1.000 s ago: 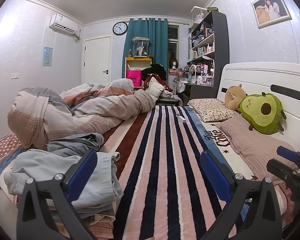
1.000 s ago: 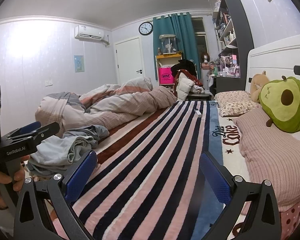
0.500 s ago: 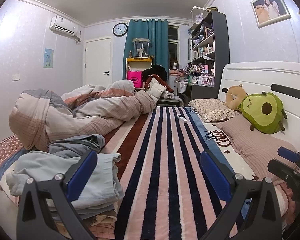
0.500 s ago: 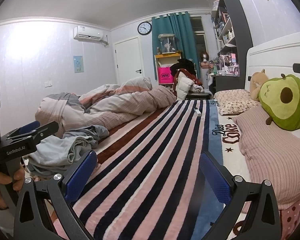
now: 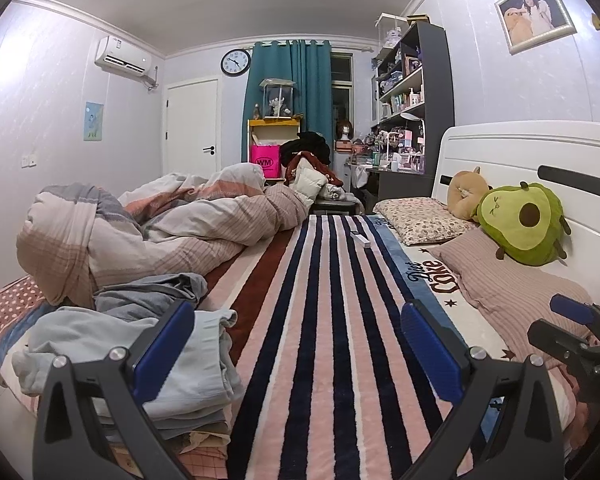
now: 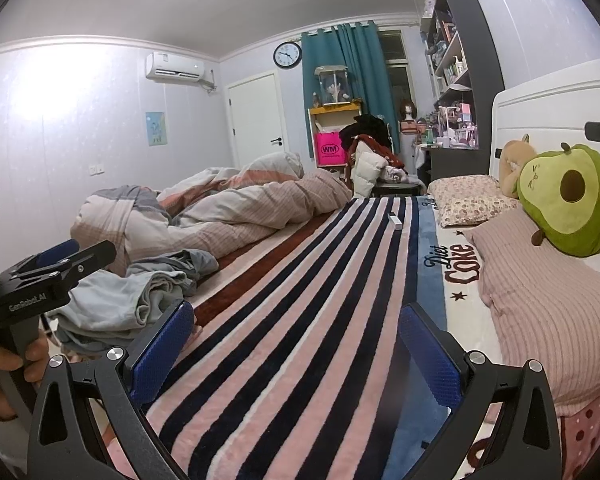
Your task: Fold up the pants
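A heap of pale blue-grey pants [image 5: 112, 344] lies crumpled at the bed's near left edge; it also shows in the right wrist view [image 6: 140, 296]. My left gripper [image 5: 298, 344] is open and empty, held above the striped blanket [image 5: 332, 320], with its left finger just right of the heap. My right gripper [image 6: 296, 344] is open and empty over the same blanket [image 6: 312, 304], to the right of the pants. Each gripper shows at the edge of the other's view.
A bunched striped duvet [image 5: 160, 232] fills the far left of the bed. Pillows [image 5: 512, 284] and an avocado plush [image 5: 528, 224] lie along the headboard on the right. A small white box [image 5: 360, 239] rests on the blanket farther off.
Both views have shifted only slightly; the grippers stay open and the pants have not moved.
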The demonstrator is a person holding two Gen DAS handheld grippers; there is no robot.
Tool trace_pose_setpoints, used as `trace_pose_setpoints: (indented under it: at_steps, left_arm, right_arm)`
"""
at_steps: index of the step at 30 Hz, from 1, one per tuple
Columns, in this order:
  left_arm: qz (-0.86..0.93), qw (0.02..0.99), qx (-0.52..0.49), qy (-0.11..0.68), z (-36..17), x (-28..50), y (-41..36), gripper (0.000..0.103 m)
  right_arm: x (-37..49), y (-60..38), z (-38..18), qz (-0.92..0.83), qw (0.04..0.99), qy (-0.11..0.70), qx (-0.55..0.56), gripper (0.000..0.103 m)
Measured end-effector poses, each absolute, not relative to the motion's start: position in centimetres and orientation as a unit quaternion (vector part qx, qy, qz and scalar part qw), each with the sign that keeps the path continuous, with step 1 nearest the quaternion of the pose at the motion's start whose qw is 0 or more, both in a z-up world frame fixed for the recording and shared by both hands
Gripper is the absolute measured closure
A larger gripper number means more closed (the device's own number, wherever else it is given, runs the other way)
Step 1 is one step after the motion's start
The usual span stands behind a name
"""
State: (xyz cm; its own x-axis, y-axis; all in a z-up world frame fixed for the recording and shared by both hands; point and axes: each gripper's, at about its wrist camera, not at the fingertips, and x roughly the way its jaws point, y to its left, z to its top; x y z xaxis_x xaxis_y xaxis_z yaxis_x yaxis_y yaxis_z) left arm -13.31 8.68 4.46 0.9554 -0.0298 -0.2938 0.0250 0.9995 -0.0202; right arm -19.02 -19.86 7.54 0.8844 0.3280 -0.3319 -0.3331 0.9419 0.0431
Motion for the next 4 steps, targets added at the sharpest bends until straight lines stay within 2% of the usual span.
trace_pose_setpoints:
  at_steps: [4]
  left_arm:
    - [-0.015,0.989,-0.002,0.147,4.57,-13.36,8.37,0.001]
  right_arm:
    - [-19.06,-19.61,7.54,0.170,0.971,0.171,-0.006,0.001]
